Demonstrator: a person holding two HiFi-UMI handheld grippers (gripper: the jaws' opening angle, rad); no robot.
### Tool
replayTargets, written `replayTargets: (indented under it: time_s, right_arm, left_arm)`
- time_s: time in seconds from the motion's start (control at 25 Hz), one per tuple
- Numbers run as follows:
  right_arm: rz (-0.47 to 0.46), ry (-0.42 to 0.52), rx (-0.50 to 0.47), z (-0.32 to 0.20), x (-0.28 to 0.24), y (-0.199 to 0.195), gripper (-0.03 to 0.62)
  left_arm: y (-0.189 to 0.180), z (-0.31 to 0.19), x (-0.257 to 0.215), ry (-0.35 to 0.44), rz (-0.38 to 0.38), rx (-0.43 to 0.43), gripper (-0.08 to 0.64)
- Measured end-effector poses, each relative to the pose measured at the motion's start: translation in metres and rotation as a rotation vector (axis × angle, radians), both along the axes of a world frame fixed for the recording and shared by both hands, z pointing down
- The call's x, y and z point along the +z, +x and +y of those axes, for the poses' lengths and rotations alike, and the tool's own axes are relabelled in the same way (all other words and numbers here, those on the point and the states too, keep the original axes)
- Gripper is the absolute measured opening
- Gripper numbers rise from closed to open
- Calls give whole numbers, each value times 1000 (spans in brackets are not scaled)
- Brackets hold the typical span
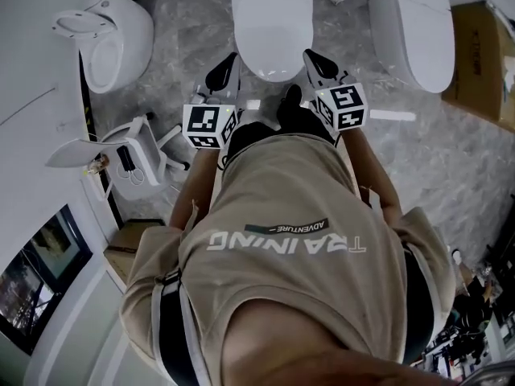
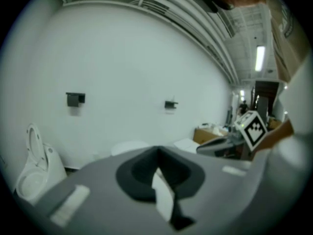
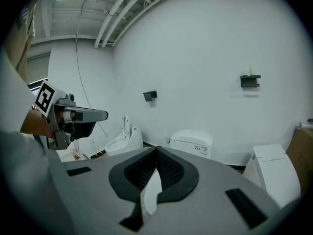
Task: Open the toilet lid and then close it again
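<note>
The white toilet (image 1: 269,22) stands straight ahead with its lid down; it also shows past the jaws in the left gripper view (image 2: 128,147) and the right gripper view (image 3: 191,141). My left gripper (image 1: 228,63) hangs just short of the bowl's front left, jaws shut and empty (image 2: 157,150). At the front right is my right gripper (image 1: 311,58), also shut with nothing in it (image 3: 157,149). Neither touches the toilet. Each gripper sees the other off to its side: the right gripper (image 2: 227,145) and the left gripper (image 3: 80,115).
A second toilet (image 1: 109,39) with its seat up stands at the left, a third toilet (image 1: 414,26) at the right. A cardboard box (image 1: 483,63) lies at the far right. A white rack (image 1: 141,151) sits by the left wall. The floor is grey marble.
</note>
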State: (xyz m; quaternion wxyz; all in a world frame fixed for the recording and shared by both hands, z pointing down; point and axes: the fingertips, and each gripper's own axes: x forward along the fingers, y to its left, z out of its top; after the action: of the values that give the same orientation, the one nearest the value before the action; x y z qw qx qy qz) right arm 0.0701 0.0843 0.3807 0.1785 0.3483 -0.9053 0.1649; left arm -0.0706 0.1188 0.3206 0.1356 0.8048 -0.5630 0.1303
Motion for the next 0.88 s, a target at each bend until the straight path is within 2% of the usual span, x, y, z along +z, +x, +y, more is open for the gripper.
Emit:
replayTargets:
  time_s: [0.2, 0.36, 0.56, 0.64, 0.88]
  right_arm:
    - [52, -33, -26, -14, 26, 3, 14]
    - [108, -94, -30, -10, 59, 14, 14]
    - [181, -163, -20, -2, 111, 16, 14]
    - [194, -188, -2, 0, 138, 13, 14]
    - [254, -306, 44, 8, 235, 11, 14]
  left_arm:
    - [3, -18, 30, -83, 4, 7, 5]
    - [2, -31, 70, -151, 10, 27, 5]
    - [-11, -40, 155, -249, 78, 50, 5]
    - [-21, -39, 195, -297, 79, 43, 6]
    - [-41, -27, 297, -460, 75, -35, 6]
